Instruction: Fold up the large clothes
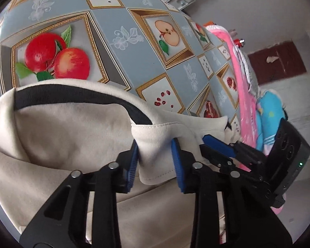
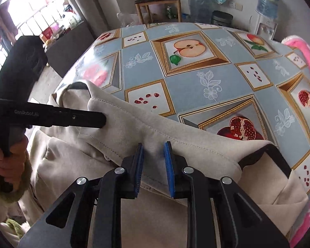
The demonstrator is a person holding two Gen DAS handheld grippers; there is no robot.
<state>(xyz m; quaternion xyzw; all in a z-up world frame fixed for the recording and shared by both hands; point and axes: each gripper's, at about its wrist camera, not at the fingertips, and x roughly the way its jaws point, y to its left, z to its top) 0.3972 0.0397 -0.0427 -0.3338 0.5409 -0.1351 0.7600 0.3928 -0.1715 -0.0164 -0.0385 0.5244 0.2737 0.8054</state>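
Observation:
A large beige garment (image 1: 62,124) with black trim (image 1: 72,93) lies bunched at the near edge of the table. My left gripper (image 1: 155,144) is shut on a raised fold of its hem, the blue pads pressing the cloth from both sides. Just to its right, my right gripper (image 1: 203,142) bites into the same edge. In the right wrist view the right gripper (image 2: 154,145) is shut on the stitched edge of the beige garment (image 2: 196,142), and the left gripper (image 2: 103,119) pokes into the cloth from the left, held by a hand (image 2: 8,155).
The table (image 2: 186,88) wears a blue-grey cloth printed with framed fruit. Pink cloth (image 1: 241,86) and a blue item (image 1: 270,107) are piled along its right side. Behind the table stand a wooden chair (image 2: 157,0) and a water dispenser (image 2: 266,6).

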